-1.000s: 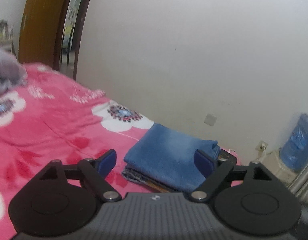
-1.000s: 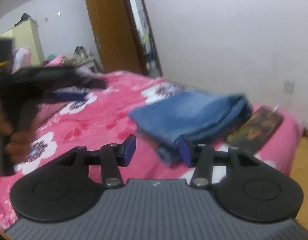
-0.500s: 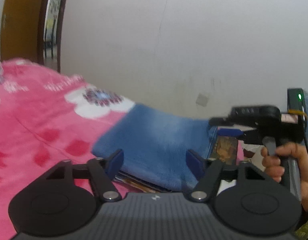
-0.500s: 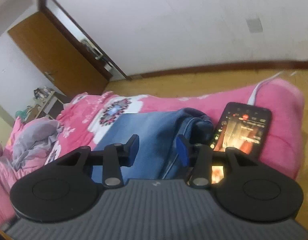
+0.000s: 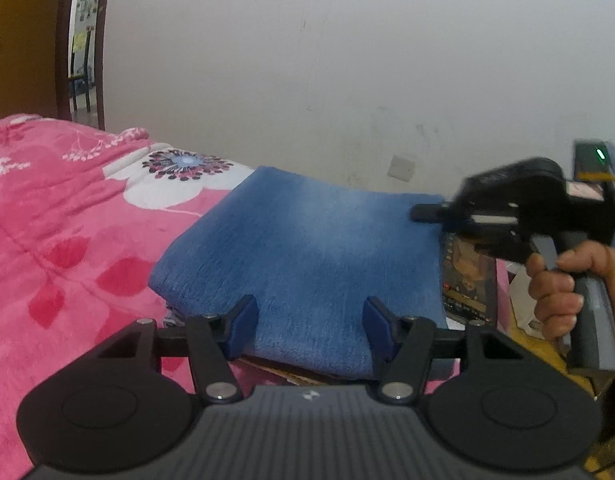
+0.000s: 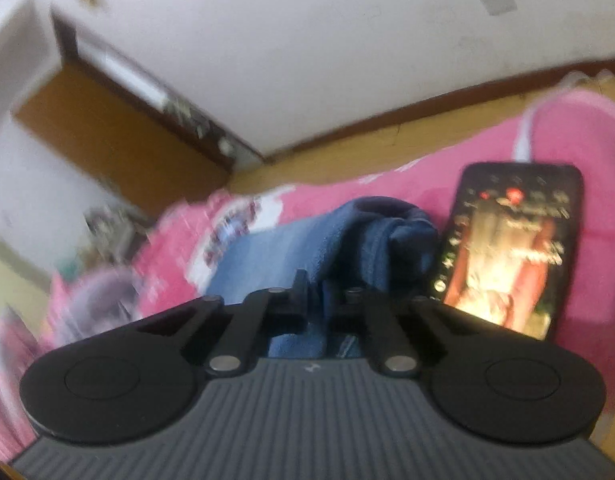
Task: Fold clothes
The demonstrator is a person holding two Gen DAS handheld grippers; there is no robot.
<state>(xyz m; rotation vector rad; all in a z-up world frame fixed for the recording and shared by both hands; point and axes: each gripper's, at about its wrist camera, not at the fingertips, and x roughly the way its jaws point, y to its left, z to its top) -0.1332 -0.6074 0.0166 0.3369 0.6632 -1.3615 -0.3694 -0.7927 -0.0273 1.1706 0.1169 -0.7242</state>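
A pink blanket (image 5: 59, 240) printed with white and red flowers covers the bed and fills the left half of the left wrist view, running back to a white wall (image 5: 327, 60) and a brown door frame (image 5: 63, 40). On the blanket near the bed's edge lies the folded blue denim garment (image 5: 307, 264), a flat rectangular stack, with the edges of another patterned item just showing beneath its near side. The left gripper (image 5: 309, 326) hangs low over the near edge of the denim, its blue-padded fingers (image 5: 241, 326) spread wide with nothing between them. In the right wrist view, which is blurred, the right gripper (image 6: 321, 308) has its fingers drawn narrow at the thick folded end of the denim (image 6: 363, 240), with blue cloth visible in the gap; they appear to pinch it, though the blur leaves the contact uncertain. The left view shows that gripper at the garment's far right corner, held by a hand (image 5: 563, 288). Just beside the denim lies a phone (image 6: 511, 252), its screen lit, with a white cable (image 6: 525, 136) plugged into its far end.
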